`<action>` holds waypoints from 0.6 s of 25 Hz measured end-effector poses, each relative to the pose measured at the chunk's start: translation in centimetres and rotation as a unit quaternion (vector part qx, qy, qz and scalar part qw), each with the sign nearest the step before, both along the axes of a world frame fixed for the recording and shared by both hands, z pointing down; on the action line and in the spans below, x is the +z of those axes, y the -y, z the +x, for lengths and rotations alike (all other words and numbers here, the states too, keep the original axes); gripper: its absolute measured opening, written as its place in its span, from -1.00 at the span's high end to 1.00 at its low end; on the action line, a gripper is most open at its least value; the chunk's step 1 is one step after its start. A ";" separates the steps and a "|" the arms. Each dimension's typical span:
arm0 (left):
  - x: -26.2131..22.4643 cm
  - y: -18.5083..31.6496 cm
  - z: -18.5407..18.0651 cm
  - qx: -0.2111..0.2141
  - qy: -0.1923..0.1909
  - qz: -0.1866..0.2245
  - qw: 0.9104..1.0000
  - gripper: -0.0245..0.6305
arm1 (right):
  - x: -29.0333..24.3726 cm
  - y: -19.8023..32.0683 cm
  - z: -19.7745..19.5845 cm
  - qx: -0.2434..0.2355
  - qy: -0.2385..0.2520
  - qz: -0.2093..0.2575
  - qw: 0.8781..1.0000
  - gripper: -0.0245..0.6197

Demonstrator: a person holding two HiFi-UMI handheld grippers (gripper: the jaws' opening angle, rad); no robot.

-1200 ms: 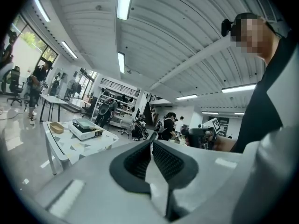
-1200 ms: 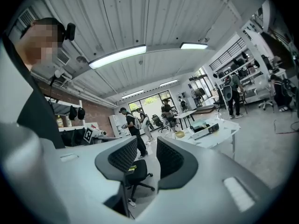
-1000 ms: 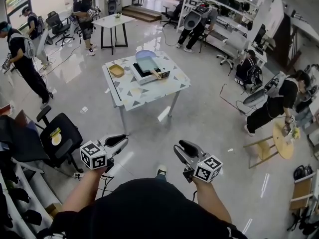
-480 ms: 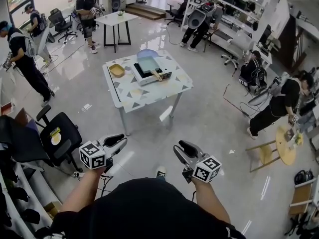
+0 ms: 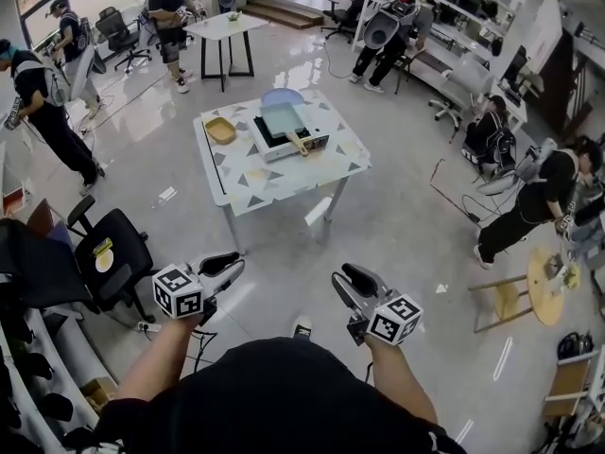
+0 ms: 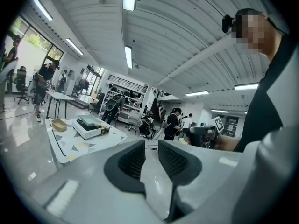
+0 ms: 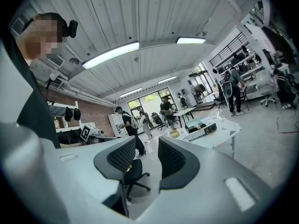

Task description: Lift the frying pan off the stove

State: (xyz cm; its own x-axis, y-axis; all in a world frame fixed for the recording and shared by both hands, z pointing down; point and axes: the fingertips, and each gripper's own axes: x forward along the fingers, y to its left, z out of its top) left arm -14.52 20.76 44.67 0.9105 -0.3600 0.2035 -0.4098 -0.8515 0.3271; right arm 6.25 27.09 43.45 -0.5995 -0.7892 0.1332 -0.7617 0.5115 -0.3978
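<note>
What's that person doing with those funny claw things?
A person stands holding a left gripper and a right gripper, one in each hand. Both are empty, with their jaws a little apart. The pan sits on the stove on a table across the floor, far out of reach. Nothing has been picked up yet.

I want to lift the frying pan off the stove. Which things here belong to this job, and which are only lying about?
Belong to the job:
- frying pan, on the stove
- stove
- left claw and right claw, both open and empty, well away from the table

Only lying about:
- yellow bowl
- blue plate
- black office chair
</note>
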 end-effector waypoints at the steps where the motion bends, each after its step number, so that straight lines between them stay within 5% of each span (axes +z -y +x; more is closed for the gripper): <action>1: 0.2 0.3 0.3 -0.001 0.000 -0.002 1.000 0.67 | 0.1 0.4 0.3 -0.001 0.000 -0.001 1.000 0.37; 15: 2.2 5.2 2.8 -0.017 0.004 -0.029 0.999 0.67 | 1.6 5.4 2.3 -0.019 0.004 -0.016 1.000 0.37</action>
